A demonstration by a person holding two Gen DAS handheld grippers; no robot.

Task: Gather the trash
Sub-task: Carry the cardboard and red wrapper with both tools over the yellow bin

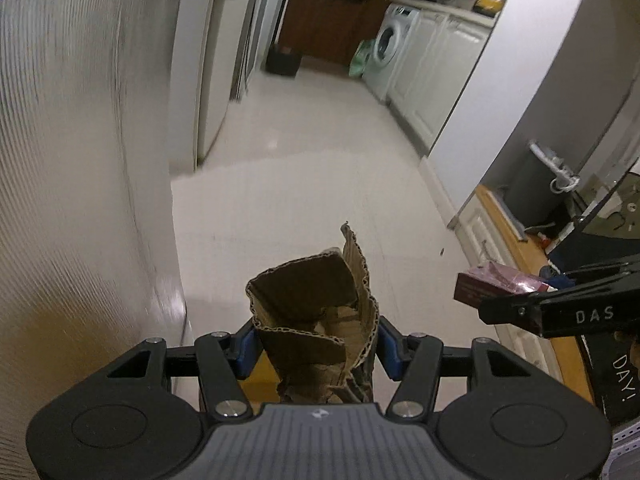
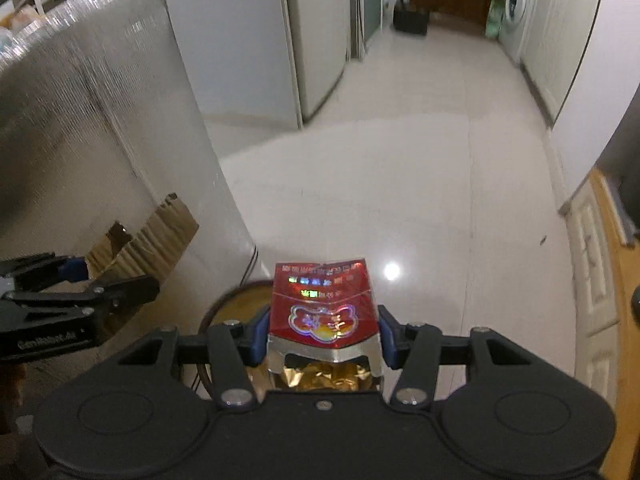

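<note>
In the left wrist view my left gripper [image 1: 316, 350] is shut on a crumpled piece of brown corrugated cardboard [image 1: 316, 304], which sticks up between the blue pads. My right gripper [image 2: 323, 334] is shut on a shiny red carton [image 2: 323, 304] with a silver rim and gold foil inside. The red carton [image 1: 496, 284] and the right gripper's black fingers [image 1: 516, 312] also show at the right of the left wrist view. At the left edge of the right wrist view the left gripper holds the cardboard [image 2: 148, 240]. A round brown-rimmed container [image 2: 236, 304] lies just under the right gripper.
A pale ribbed wall panel [image 1: 80, 200] stands close on the left. White glossy floor [image 2: 380, 184] stretches ahead to a washing machine [image 1: 386, 50] and white cabinets [image 1: 436, 76]. A dark bin [image 1: 536, 188] and a wooden-edged unit [image 1: 516, 240] sit at the right.
</note>
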